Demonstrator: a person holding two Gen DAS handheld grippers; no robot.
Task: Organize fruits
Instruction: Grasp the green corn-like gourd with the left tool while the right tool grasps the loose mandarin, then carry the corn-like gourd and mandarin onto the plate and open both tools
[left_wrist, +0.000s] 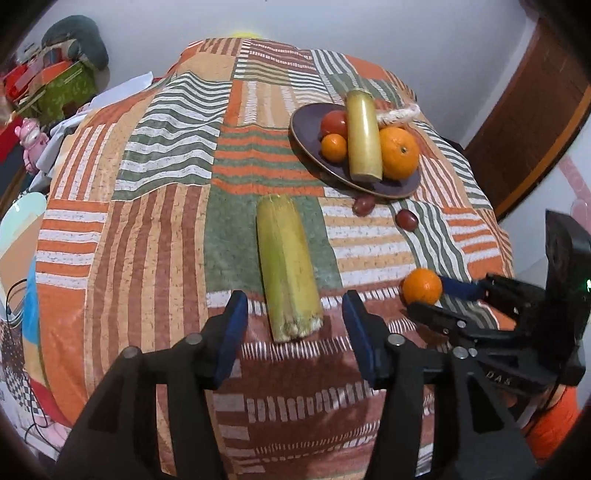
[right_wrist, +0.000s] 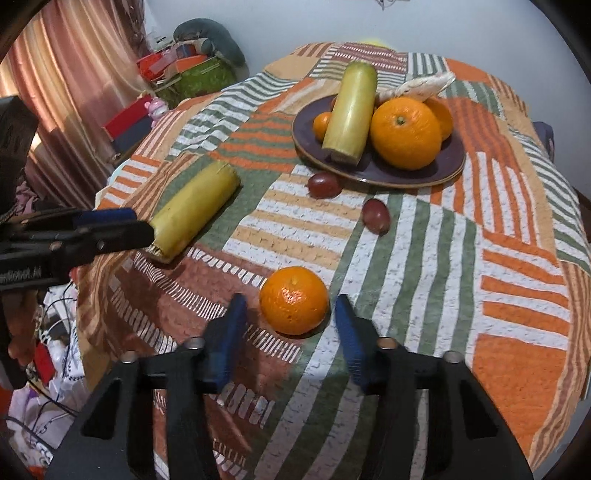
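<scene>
The right gripper (right_wrist: 291, 325) points steeply down at the small round orange tangerine (right_wrist: 294, 300), which sits on the striped patchwork cloth (right_wrist: 424, 266) directly ahead of it, between its two blue-padded fingers (right_wrist: 349, 332). A sliver of cloth shows on each side of the fruit, so the pads do not press it: the jaws stand apart with nothing gripped. The left gripper (left_wrist: 293, 319) is likewise unclenched and holds nothing. The long yellow-green cut stalk piece (left_wrist: 286, 267) lies in front of it, its frayed near end just between the fingertips and its long axis running straight away from the tool, roughly in line with the way it points. The dark purple plate (right_wrist: 452, 158), already carrying another stalk piece and oranges, lies well beyond both tools, nearer the right one, with two dark red grapes (right_wrist: 324, 184) on the cloth just before its rim. In my judgement the right hand is better placed to grasp first.
</scene>
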